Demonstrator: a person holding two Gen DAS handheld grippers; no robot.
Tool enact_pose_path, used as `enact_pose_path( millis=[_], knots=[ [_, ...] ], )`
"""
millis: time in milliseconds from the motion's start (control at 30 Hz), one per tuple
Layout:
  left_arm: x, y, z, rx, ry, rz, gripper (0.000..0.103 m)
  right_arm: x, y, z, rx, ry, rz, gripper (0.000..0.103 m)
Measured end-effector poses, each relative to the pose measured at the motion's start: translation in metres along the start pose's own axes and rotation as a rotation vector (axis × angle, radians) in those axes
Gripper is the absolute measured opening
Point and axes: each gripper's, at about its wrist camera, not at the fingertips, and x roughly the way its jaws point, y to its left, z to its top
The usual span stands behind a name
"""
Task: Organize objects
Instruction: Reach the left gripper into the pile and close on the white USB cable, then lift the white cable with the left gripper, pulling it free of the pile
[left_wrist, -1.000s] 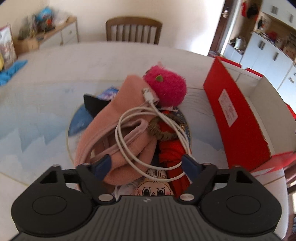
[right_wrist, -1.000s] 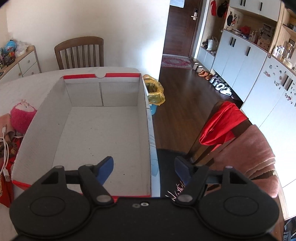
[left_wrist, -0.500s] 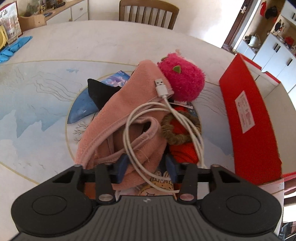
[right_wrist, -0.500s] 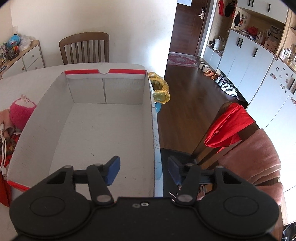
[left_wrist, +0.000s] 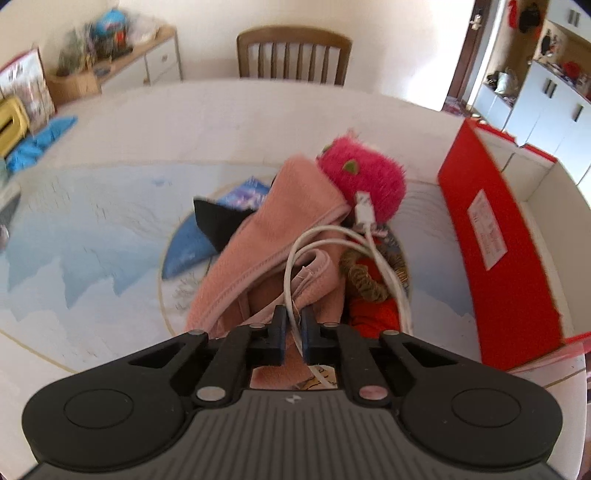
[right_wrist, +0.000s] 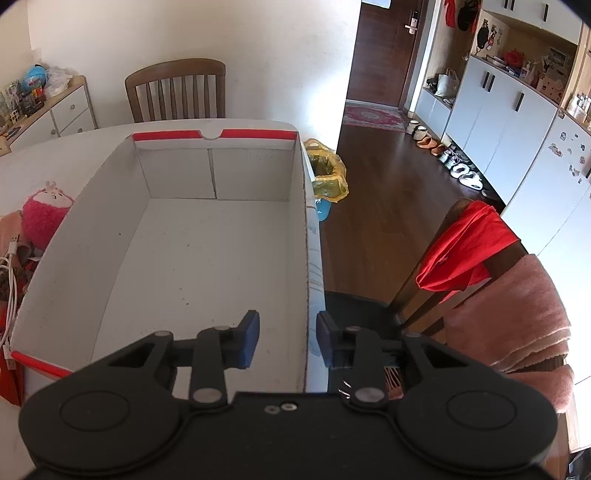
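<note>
**First pick only: box still bare**

Nothing packed so far. Red-and-white box (right_wrist: 207, 266) on the table (left_wrist: 229, 110) with a bare floor. Left gripper (left_wrist: 293, 325) pinched tight on the white cable (left_wrist: 397, 291), whose loops lie on the pile beside the box: pink cloth (left_wrist: 288, 214), pink plush (left_wrist: 369, 177), red items. Right gripper (right_wrist: 287, 341) closing astride the box's right wall, pads not touching it. Whole pile left to move.

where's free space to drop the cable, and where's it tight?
The white box is bare inside, wall to wall: the best spot. The table is clear between the pile and the far chair, and to the pile's left. It is crowded where the white cable, pink cloth and pink plush heap against the box's red side.
</note>
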Motion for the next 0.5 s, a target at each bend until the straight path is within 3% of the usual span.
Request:
enact_pose_path(
  millis=[200, 500],
  knots=[
    [-0.031, -0.008, 0.006, 0.036, -0.066, -0.046, 0.006, 0.002, -0.001, 0.0, -0.01, -0.002, 0.013, 0.031],
    [-0.067, -0.027, 0.017, 0.061, -0.143, -0.117, 0.003, 0.006, -0.006, -0.001, -0.009, 0.0, 0.024, 0.011]
  ],
)
